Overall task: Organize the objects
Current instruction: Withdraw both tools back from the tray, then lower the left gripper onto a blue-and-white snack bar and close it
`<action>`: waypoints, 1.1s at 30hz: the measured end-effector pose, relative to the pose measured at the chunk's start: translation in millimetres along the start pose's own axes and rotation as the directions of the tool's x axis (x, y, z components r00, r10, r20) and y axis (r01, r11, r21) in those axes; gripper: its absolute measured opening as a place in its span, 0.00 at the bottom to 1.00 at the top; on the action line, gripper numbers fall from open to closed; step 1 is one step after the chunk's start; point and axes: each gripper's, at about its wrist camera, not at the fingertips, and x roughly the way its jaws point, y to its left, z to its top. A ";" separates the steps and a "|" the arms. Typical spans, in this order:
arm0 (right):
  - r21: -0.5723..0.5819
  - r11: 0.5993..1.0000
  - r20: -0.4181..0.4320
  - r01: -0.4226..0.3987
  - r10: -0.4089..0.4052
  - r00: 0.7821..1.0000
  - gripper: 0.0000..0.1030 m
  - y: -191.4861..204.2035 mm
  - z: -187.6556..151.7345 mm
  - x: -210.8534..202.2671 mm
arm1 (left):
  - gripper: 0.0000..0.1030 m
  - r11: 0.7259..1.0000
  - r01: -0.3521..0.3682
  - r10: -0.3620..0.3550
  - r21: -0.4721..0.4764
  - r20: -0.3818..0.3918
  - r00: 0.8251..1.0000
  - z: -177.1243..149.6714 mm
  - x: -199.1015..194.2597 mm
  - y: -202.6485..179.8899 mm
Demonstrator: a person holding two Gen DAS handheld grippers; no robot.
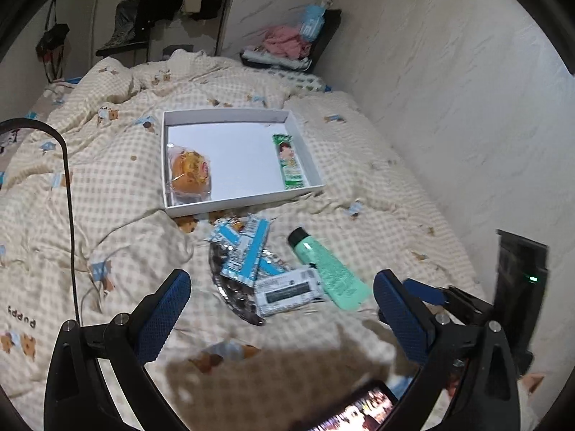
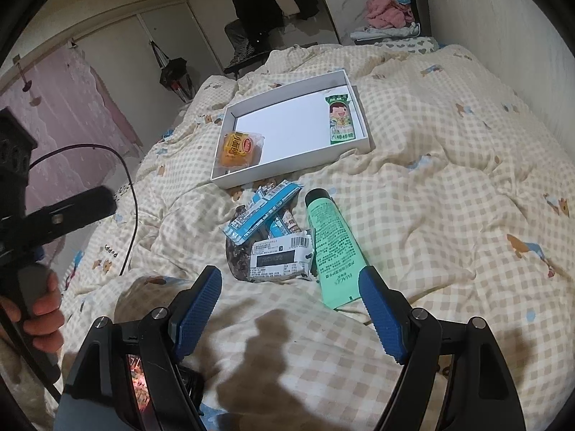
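Right wrist view: right hand-held gripper (image 2: 289, 287) hovers over the bed (image 2: 449, 186), jaws wide apart, nothing between the pads. Its right finger sits just beside the flat end of the green tube (image 2: 332, 248); contact cannot be told. Left wrist view: left hand-held gripper (image 1: 282, 294) likewise wide open and empty, above the same pile. A hand (image 2: 39, 309) grips its handle at the left edge of the right view.

Pile, mid-bed, nearer the person than the box: white wrapped packet (image 2: 282, 256) lying on a dark pouch (image 2: 239, 256), blue-and-white packets (image 2: 267, 208) overlapping behind it, green tube touching the white packet's right side.

White box (image 2: 355, 115) lies beyond the pile, toward the head of the bed. Inside: orange packet (image 2: 240, 149) at its near-left corner, green snack stick (image 2: 340, 118) along the right wall. Middle of the box is bare.

Judgement: roughly a third sorted; pile still to go.

Risks:
- Packets overlap, so a closing grip may catch two at once, or drag the neighbour.
- Soft, rumpled quilt; pads may pinch fabric with the item.
- Smooth, tapering tube could slip out.
- Both tools over one pile: collision likely.
- Box rests on soft bedding; a push could tip it.
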 end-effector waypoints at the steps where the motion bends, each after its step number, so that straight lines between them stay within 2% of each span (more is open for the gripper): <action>1: 0.006 1.000 -0.002 -0.005 0.005 1.000 0.78 -1.5 0.1 1.5 | 0.96 1.000 -0.012 0.012 0.001 -0.007 1.000 1.0 5.9 0.7; 3: 0.014 1.000 -0.002 -0.011 0.011 1.000 0.78 -3.3 -0.8 0.8 | 0.83 0.997 -0.073 0.073 0.002 -0.038 0.997 3.1 19.6 2.5; 5: 0.018 1.000 0.000 -0.017 0.017 1.000 0.78 -4.1 -0.8 0.5 | 0.55 0.992 -0.124 0.124 0.002 -0.113 0.986 4.9 39.2 6.3; 7: 0.022 1.000 0.000 -0.022 0.022 1.000 0.78 -4.9 -0.7 0.8 | 0.41 0.992 -0.118 0.107 -0.039 -0.218 0.970 6.7 63.6 16.9; 9: 0.027 0.999 -0.006 -0.030 0.030 1.000 0.78 -5.9 -0.8 3.0 | 0.38 0.988 -0.125 0.091 -0.092 -0.310 0.947 7.4 85.5 27.7; 12: 0.036 0.999 -0.012 -0.041 0.041 0.999 0.78 -8.0 -1.6 5.8 | 0.38 0.985 -0.140 0.095 -0.099 -0.364 0.926 7.1 105.6 30.4; 18: 0.054 0.997 -0.018 -0.060 0.061 0.998 0.78 -12.2 -3.3 9.6 | 0.39 0.993 -0.116 0.100 -0.025 -0.349 0.932 17.2 136.8 19.3; 22: 0.058 0.996 -0.014 -0.063 0.063 0.998 0.78 -12.4 -4.3 8.6 | 0.42 0.986 -0.142 0.166 0.093 -0.368 0.915 22.2 171.4 14.9; 24: 0.056 0.997 -0.012 -0.061 0.062 0.998 0.78 -11.7 -4.2 8.7 | 0.42 0.985 -0.141 0.169 0.101 -0.378 0.910 22.1 183.6 18.3; 25: 0.055 0.997 -0.012 -0.061 0.062 0.998 0.78 -11.5 -4.3 8.8 | 0.37 0.987 -0.134 0.159 0.090 -0.386 0.909 21.6 186.4 21.0; 26: 0.056 0.997 -0.013 -0.061 0.062 0.998 0.78 -11.5 -4.3 9.0 | 0.31 0.988 -0.129 0.151 0.083 -0.389 0.909 21.3 186.7 22.8; 28: 0.058 0.996 -0.018 -0.064 0.065 0.998 0.78 -11.4 -4.8 9.4 | 0.25 0.991 -0.110 0.131 0.078 -0.371 0.919 22.4 177.9 24.3; 33: 0.070 0.995 -0.036 -0.072 0.075 0.997 0.78 -13.1 -6.1 14.7 | 0.22 0.992 -0.078 0.105 0.103 -0.295 0.950 25.4 133.3 24.4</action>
